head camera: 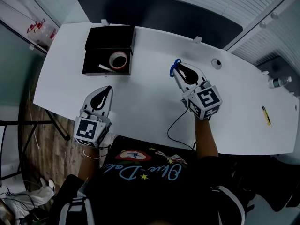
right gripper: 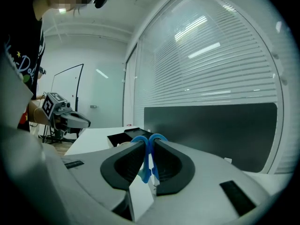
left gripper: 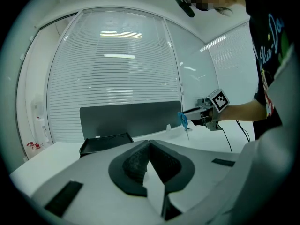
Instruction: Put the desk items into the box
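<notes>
Left tongs point(head camera: 108, 89); tape roll point(head camera: 118, 60) in box point(head camera: 88, 55)

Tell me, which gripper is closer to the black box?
Left. The left gripper is just in front of the box, on the person's side. The right gripper, holding blue scissors, is farther off to the box's right.

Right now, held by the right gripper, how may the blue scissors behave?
Probably stiff and light: the scissors are thin, small, blue-handled. They may pivot or slip, since the right gripper pinches only the handles while the blades hang free.
</notes>
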